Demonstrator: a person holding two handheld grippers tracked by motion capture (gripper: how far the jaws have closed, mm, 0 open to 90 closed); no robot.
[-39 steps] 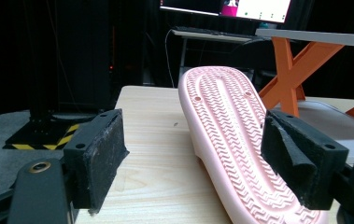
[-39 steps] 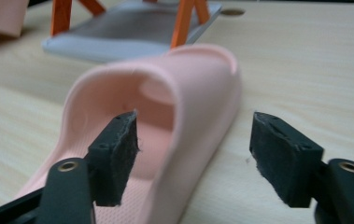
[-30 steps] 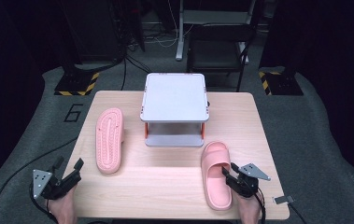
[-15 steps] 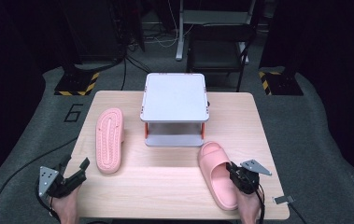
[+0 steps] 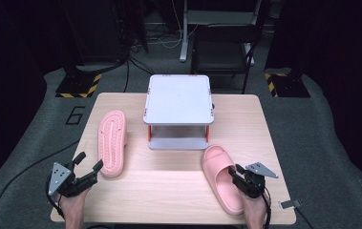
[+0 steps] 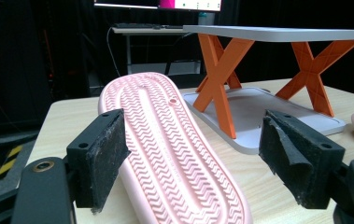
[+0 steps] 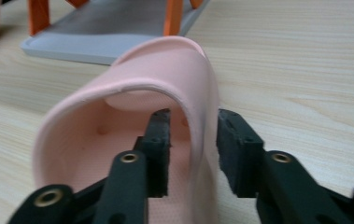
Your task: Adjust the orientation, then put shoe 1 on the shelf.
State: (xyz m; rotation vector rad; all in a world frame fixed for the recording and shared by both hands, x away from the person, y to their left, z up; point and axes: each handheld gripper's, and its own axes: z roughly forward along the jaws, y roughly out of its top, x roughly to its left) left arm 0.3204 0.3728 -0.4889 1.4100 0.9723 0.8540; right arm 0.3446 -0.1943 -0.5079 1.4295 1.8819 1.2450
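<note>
Hovering at the near left corner of the desk (image 5: 169, 176), the left claw (image 5: 89, 164) stands with its jaws wide apart and nothing between the pads; in the left gripper view they frame the heel end of the left slipper (image 6: 165, 140) without touching it. That slipper lies sole up, its ribbed tread showing, just left of the rack (image 5: 178, 98), with its heel toward the left claw and its toe toward the far edge.

The rack, the landmark here, is a grey two-level stand on orange crossed legs (image 6: 221, 79), set at the middle of the far half of the desk, its lower tray resting on the wood.

Right of the rack's front edge and nearer the person, the right slipper (image 5: 222, 179) sits right way up, its toe just beside the rack's lower tray and its heel toward the near edge. The right claw (image 5: 238, 174) straddles this slipper's outer wall: in the right gripper view one pad (image 7: 158, 149) is inside the strap (image 7: 165, 70) and the other outside, small gaps showing on both sides. Its jaws have just been opening, with the wall between them.
</note>
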